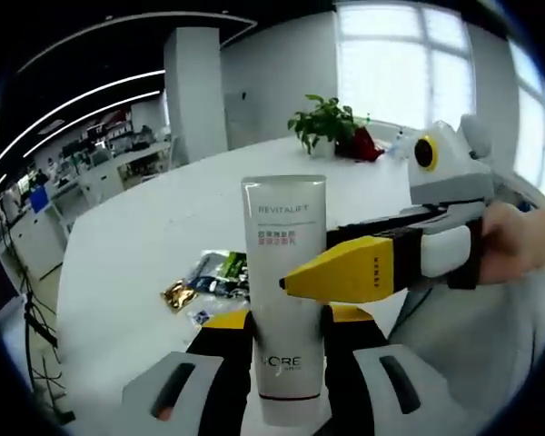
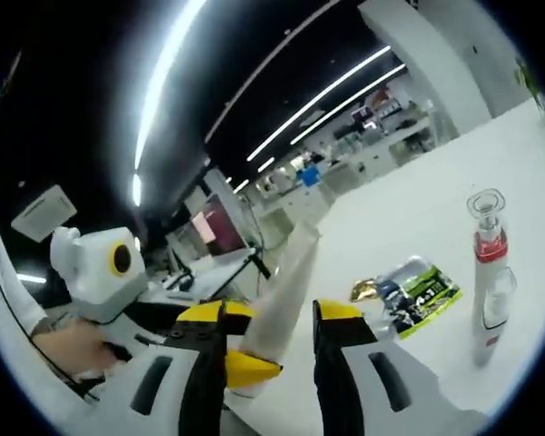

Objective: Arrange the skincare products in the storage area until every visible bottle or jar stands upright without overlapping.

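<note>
The white Revitalift tube (image 1: 286, 300) stands cap-down between the left gripper (image 1: 286, 331) jaws, which pinch its lower body, while the right gripper (image 2: 271, 341) closes its jaws on the same tube from the side. Beyond the jaws lie sachets (image 1: 209, 277) on a white table (image 1: 136, 236). A potted plant (image 1: 331, 127) sits at the far edge, a clear bottle (image 2: 490, 272) right of the right gripper.
</note>
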Demonstrator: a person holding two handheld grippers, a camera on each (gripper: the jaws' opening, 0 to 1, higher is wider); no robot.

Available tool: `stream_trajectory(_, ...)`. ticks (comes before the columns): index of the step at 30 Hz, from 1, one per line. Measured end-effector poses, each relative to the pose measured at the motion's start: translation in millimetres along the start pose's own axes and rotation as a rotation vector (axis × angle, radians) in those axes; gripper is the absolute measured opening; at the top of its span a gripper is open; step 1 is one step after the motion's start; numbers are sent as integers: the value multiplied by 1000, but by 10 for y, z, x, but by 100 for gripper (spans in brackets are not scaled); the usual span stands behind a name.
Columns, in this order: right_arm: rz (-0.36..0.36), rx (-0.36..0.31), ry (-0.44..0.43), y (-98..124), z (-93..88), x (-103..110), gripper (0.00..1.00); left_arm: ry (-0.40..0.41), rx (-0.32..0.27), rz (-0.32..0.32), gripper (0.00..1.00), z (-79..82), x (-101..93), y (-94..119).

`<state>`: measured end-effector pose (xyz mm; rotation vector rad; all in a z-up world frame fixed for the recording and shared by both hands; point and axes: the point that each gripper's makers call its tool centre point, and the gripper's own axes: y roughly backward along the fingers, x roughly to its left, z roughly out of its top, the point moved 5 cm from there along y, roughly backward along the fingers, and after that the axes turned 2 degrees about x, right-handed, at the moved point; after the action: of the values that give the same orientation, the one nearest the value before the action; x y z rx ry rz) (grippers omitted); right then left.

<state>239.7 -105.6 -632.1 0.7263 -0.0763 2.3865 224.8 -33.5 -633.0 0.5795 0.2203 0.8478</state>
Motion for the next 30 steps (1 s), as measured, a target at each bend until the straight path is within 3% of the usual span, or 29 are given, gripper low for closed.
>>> stream_trajectory(6, -15, 4, -2, 0, -60, -31, 21, 2, -5, 9, 34, 3, -27, 0)
stream_trajectory(7, -11, 6, -46, 6, -71, -35, 20, -2, -3, 14, 34, -4, -24, -7)
stream_trajectory(12, 19, -43, -79, 45, -85, -31, 17, -28, -5, 5, 34, 18, -45, -1)
stream_trajectory(14, 42, -49, -141, 67, -87, -23, 17, -33, -2, 1, 34, 29, -64, 11)
stream_trajectory(20, 16, -27, -86, 78, -96, -19, 15, -42, -4, -14, 33, 15, -102, -2)
stream_trajectory(25, 35, 3, -57, 86, -100, -10, 13, -14, -48, -36, 35, -12, -102, 2)
stream_trajectory(30, 51, 34, -16, 119, -132, -21, 12, -19, -45, -81, 36, -72, -124, -17)
